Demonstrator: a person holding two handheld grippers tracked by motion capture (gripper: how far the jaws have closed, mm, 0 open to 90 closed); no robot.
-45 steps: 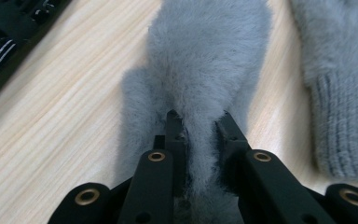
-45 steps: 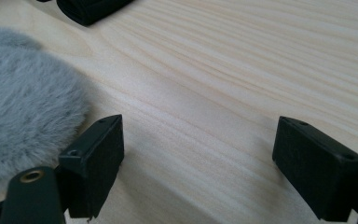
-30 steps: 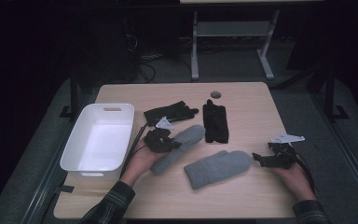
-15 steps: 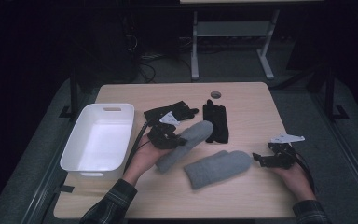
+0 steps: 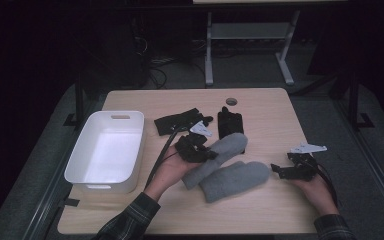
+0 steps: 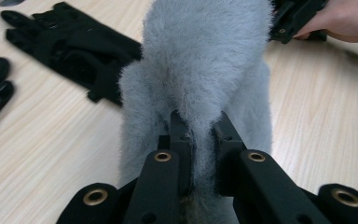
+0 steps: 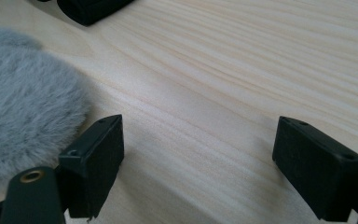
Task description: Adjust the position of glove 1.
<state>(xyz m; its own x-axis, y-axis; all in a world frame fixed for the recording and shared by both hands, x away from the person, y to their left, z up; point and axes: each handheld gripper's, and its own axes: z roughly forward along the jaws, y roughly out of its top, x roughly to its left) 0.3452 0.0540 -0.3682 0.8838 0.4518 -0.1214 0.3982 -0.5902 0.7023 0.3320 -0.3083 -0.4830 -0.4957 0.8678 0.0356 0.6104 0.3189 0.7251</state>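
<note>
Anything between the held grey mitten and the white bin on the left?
Nothing visible. The left hand-held gripper is shut on the fuzzy grey mitten, and bare wooden tabletop separates it from the white plastic bin. The black gloves lie farther back, off that line.

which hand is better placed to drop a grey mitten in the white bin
Left. The left gripper is shut on a grey mitten and is beside the white bin. The right gripper is open, holding nothing, at the table's far side.

High view: above the near edge, facing forward and down over the table [image 5: 260, 105]. Each gripper view looks close along its own hand-held gripper. All share the grey mitten [image 6: 200, 60] ahead of the left hand-held gripper [image 5: 194, 149].
</note>
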